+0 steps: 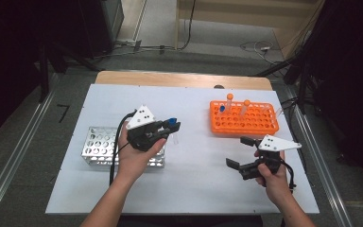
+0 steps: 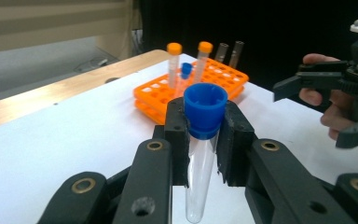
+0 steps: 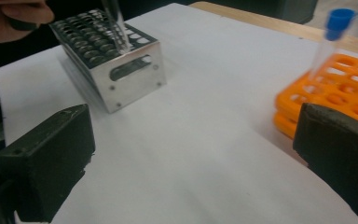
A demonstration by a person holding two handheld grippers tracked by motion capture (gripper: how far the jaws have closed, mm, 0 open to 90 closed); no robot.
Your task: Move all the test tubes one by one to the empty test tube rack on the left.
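A: How is the table (image 1: 194, 179) lit?
B: Evenly from overhead; soft shadows are cast, and the surroundings are left dark.
A: Any blur?
B: The rack (image 3: 326, 98) beyond the fingers (image 3: 51, 158) is softened; slight glare is seen ahead.

White desk (image 1: 194, 179) with a wooden edge (image 1: 184, 79) along the far side. On the right part, an orange rack (image 1: 244, 124) holding two orange-capped tubes (image 1: 229, 100) upright near its back, a blue-capped tube (image 1: 221, 109) just beside them, and two uncapped tubes (image 2: 228, 52) at the far corner. On the left part, a metal rack (image 1: 97, 146) with round holes. Beyond the desk, grey floor (image 1: 194, 59) with loose cables (image 1: 257, 46). Metal rails (image 1: 14, 161) along both sides.
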